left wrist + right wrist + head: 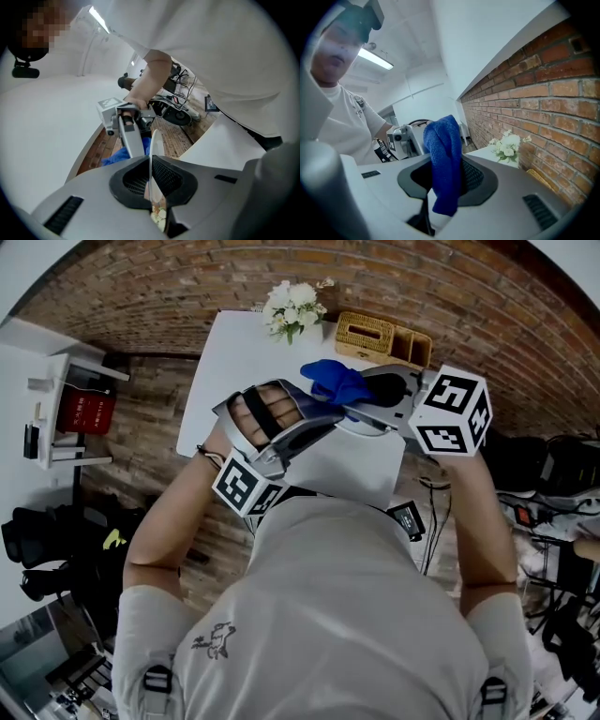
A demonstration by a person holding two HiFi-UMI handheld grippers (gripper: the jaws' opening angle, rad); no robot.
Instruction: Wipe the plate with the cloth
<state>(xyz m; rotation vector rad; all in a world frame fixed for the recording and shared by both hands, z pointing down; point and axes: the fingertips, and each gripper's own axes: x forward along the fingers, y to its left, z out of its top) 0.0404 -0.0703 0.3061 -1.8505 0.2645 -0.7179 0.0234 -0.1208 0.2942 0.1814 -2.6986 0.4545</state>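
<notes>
Clamping thin white round plate [154,145] edge-on in left fingers [135,180]; pinching blue woven cloth [443,154] in right fingers [477,180], just beside plate's face.

A white table [230,371] carries a white flower bunch [293,306] and a woven basket [367,334] at its far edge.

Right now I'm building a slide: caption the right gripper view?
Right hand-held gripper clamps blue cloth; white flowers, brick wall beyond.

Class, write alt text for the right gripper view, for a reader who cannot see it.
The right gripper clamps a blue cloth that sticks up between its jaws. Behind are white flowers on a table by a brick wall, and a person in white at left.
</notes>
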